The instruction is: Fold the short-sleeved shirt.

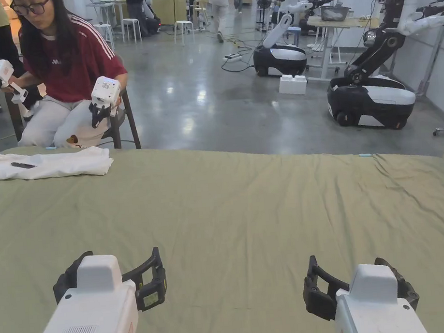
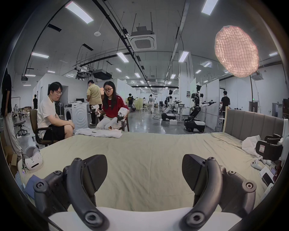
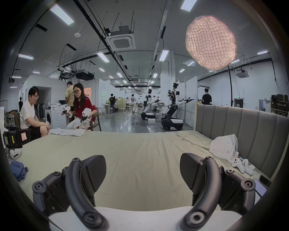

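Olive-green bedsheet (image 1: 249, 206) covers the bed across the lower two thirds of the head view, lightly creased. Low in that frame, the left gripper (image 1: 112, 283) sits at lower left and the right gripper (image 1: 356, 274) at lower right, both hovering just above the sheet with jaws spread wide and nothing between them. Each gripper view shows the same: the left gripper (image 2: 144, 173) and the right gripper (image 3: 143, 172) have their black jaws apart over bare sheet.

A white short-sleeved shirt (image 1: 41, 164) lies at the far edge of the bed, at the left of the head view, partly folded into a long flat band with a small dark object resting on it. It is well apart from both grippers. It also appears left of centre in the left gripper view (image 2: 100, 133) and the right gripper view (image 3: 67, 132).

Behind the shirt a seated person in a red top (image 1: 74, 65) holds two white handheld grippers. A second seated person in a white shirt (image 2: 46, 112) is beside them. Wheeled robots (image 1: 370, 93) stand on the grey floor at upper right. A padded grey headboard (image 3: 244, 125) runs along the right side, with a crumpled white bag (image 3: 223, 146) and white controllers (image 3: 241, 166) near it.
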Demonstrator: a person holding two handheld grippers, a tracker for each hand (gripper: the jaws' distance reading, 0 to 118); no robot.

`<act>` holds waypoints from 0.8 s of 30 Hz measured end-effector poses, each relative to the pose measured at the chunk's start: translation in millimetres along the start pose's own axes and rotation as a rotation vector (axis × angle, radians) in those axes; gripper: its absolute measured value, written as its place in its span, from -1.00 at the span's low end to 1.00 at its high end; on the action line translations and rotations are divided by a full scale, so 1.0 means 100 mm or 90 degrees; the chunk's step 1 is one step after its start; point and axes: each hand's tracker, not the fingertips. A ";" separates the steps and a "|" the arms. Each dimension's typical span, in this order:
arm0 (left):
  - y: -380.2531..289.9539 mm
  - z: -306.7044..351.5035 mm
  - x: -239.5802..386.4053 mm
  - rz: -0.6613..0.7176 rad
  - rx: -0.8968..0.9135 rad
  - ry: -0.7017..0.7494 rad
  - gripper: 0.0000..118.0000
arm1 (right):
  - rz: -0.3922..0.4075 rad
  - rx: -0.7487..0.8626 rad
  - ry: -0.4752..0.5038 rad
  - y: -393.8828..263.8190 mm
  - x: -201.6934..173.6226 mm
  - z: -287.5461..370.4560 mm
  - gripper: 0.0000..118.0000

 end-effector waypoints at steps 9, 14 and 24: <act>0.01 0.01 -0.06 0.002 0.035 -0.001 0.77 | 0.038 -0.001 -0.016 0.03 -0.06 -0.06 0.74; 0.02 0.03 -0.06 -0.009 0.040 0.007 0.78 | -0.005 -0.022 -0.006 0.05 -0.03 -0.10 0.74; 0.01 -0.02 -0.11 0.016 -0.001 0.000 0.78 | -0.082 -0.083 -0.024 0.17 0.01 -0.16 0.74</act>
